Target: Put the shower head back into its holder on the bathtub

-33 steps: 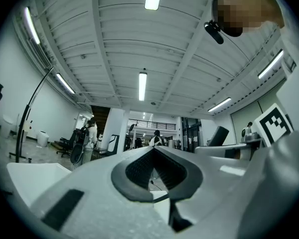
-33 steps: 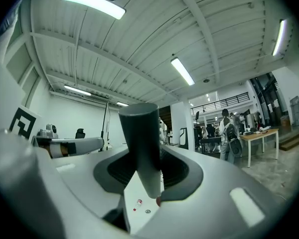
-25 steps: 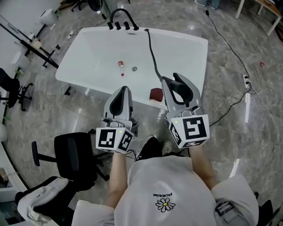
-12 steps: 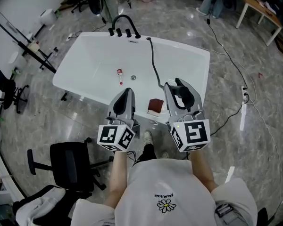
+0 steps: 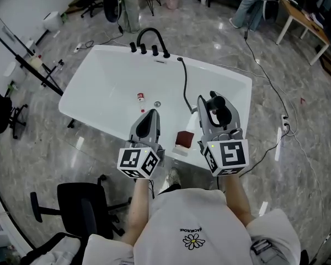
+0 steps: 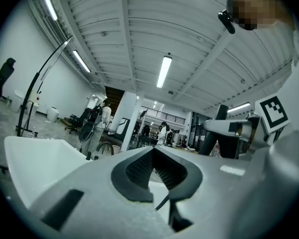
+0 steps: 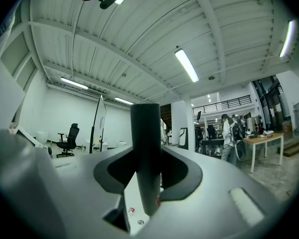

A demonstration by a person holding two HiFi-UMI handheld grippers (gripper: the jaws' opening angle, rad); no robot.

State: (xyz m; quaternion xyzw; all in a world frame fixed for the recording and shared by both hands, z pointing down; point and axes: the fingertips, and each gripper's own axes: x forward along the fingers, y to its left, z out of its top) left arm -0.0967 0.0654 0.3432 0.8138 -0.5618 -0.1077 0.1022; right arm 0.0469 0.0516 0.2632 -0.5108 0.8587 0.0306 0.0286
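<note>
The marble-look floor [image 5: 298, 164] fills most of the head view. On it stands one white bathtub [image 5: 99, 87], its short near rim right in front of the person. That suits the job, since the fittings sit along the far rim and have to be reached across the basin.

The person holds two claws out level over the near rim. The right claw [image 5: 215, 106] is clenched on the shower head [image 7: 145, 133], and the right gripper view shows its dark handle standing upright between the pads. This grip probably keeps the head steady for seating. The left claw [image 5: 149, 117] is clenched on nothing, its pads meeting with only the tub visible beyond them. I judge it is kept as a spare, clear of the hose.

One black hose [image 5: 185, 87] runs from the far rim across the tub's right side to the held head, slack enough to allow the reach. At the far rim there is one arched black faucet [image 5: 150, 37] with what look like three knobs [image 5: 143, 49] beside it. I take the holder to be among these fittings, but cannot tell which.

Smaller things are one reddish-brown block [image 5: 183, 138] on the near rim, one small red-and-white item [image 5: 140, 97] on the tub floor, and one drain [image 5: 157, 104] near it.
</note>
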